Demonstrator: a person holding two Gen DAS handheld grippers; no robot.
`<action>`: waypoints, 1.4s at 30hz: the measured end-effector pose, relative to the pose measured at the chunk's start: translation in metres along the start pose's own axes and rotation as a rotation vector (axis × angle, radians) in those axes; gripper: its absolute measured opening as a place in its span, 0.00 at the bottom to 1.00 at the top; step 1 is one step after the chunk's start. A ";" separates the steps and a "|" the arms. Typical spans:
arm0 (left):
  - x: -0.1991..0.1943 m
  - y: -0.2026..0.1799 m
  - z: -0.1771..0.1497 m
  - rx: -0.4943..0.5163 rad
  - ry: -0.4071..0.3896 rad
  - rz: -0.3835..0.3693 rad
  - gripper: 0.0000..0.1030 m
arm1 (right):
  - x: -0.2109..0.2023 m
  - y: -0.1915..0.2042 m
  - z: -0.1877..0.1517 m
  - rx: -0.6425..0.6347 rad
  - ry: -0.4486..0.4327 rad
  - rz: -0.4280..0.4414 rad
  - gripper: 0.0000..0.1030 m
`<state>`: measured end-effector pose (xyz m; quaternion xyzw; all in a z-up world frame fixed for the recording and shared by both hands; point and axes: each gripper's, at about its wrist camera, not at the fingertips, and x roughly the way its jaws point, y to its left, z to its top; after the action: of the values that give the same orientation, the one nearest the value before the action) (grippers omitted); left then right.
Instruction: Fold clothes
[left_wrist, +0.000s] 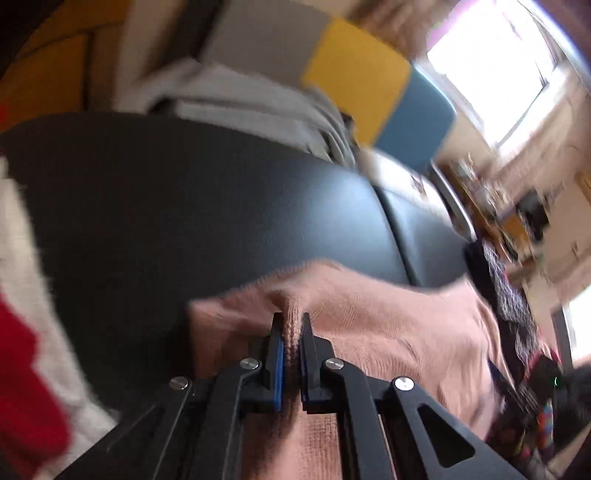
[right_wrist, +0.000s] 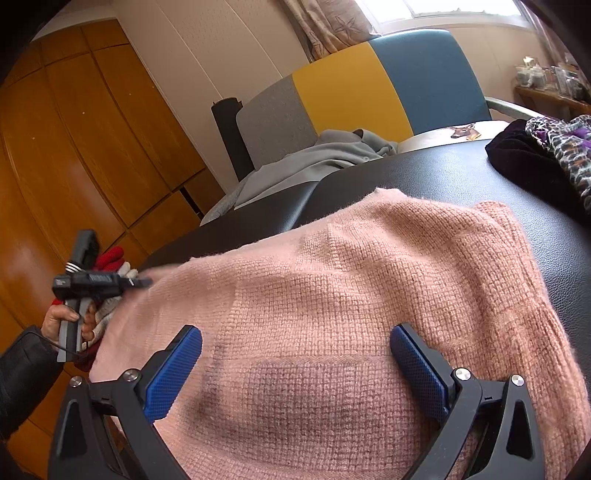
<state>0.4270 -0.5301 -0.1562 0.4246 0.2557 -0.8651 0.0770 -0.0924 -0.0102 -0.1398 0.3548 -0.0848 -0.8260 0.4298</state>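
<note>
Tools: two; left (left_wrist: 291, 332) pinching one pink sweater (right_wrist: 332, 295).

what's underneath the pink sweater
The pink sweater lies on a black padded surface, visible around its edges. Anything directly beneath the knit is covered.

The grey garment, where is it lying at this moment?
In the right wrist view the grey garment lies crumpled past the far edge of the black table, behind the pink sweater and in front of the grey, yellow and blue chair back.
</note>
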 end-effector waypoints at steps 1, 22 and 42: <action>0.006 0.003 -0.002 0.001 0.014 0.059 0.05 | 0.000 0.000 0.000 -0.001 0.001 -0.001 1.00; -0.021 -0.174 -0.135 0.266 0.005 -0.252 0.42 | -0.117 -0.025 -0.001 0.015 0.121 0.087 1.00; -0.014 -0.196 -0.166 0.406 0.135 -0.242 0.42 | -0.080 -0.072 0.012 0.038 0.579 0.571 1.00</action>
<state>0.4826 -0.2788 -0.1561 0.4547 0.1301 -0.8713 -0.1312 -0.1171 0.0938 -0.1223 0.5427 -0.0710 -0.5376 0.6414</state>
